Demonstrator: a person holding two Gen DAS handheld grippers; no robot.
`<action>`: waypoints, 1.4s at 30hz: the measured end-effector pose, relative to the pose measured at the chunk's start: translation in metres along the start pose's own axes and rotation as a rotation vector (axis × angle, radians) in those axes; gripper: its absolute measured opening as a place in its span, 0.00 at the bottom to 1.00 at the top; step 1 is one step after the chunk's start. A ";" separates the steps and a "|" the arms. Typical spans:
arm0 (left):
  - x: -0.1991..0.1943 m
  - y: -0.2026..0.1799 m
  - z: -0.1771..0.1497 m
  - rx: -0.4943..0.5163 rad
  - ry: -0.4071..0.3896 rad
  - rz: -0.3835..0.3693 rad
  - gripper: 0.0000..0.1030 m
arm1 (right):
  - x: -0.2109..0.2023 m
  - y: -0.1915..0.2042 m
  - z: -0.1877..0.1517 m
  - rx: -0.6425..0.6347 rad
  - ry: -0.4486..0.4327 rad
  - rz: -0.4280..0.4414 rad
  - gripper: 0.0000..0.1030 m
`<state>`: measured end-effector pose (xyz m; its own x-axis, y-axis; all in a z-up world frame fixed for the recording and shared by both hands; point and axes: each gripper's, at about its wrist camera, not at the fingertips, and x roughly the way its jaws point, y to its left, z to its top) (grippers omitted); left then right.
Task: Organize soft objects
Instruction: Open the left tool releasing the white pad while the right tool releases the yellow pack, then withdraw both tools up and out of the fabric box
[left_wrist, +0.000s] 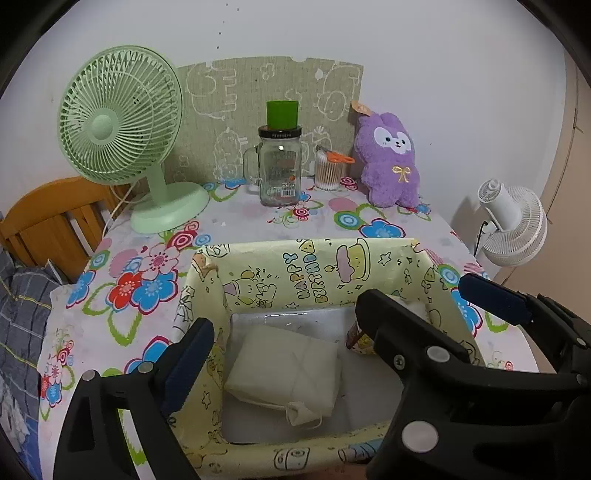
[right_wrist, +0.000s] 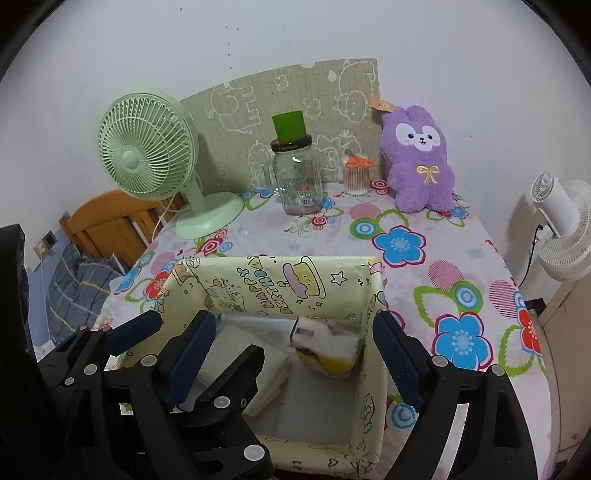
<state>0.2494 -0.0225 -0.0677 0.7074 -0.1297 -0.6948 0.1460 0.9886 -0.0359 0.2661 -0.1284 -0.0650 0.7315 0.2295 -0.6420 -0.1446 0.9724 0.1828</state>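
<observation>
A table covered by a flowered cloth (left_wrist: 122, 258) is seen in both wrist views, set against a pale wall. At its near edge an open box wrapped in yellow birthday paper (left_wrist: 317, 269) is placed. Behind it a green desk fan (left_wrist: 122, 122) is stood at the left, and a purple plush rabbit (left_wrist: 391, 158) is propped at the right, against a patterned board (left_wrist: 240, 92). Between them a glass handled jar (left_wrist: 277, 170) topped by a green cup (left_wrist: 282, 113) is set, with a small tub of cotton swabs (left_wrist: 327, 171) just beside it.

Inside the box a folded cream cloth bag (left_wrist: 284, 373) is laid flat on the pale floor, and a small pack with white padding and a yellow end (right_wrist: 328, 349) is lodged in the far right corner.

The left gripper (left_wrist: 280, 332) is held over the box with its jaws spread wide; the bag is seen below, untouched by either pad. The right gripper (right_wrist: 295, 332) is likewise held wide open around the box's right part, with nothing pressed between its pads.
</observation>
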 end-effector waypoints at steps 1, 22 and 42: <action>-0.002 0.000 0.000 0.001 -0.003 0.001 0.92 | -0.003 0.000 0.000 0.001 -0.003 0.001 0.87; -0.054 -0.007 -0.006 -0.007 -0.060 0.011 0.92 | -0.057 0.011 -0.003 -0.007 -0.067 -0.002 0.89; -0.098 -0.022 -0.020 0.016 -0.118 0.025 0.94 | -0.106 0.014 -0.017 -0.016 -0.117 -0.010 0.92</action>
<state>0.1629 -0.0304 -0.0129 0.7876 -0.1139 -0.6055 0.1377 0.9904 -0.0072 0.1751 -0.1385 -0.0065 0.8055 0.2141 -0.5525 -0.1468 0.9755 0.1639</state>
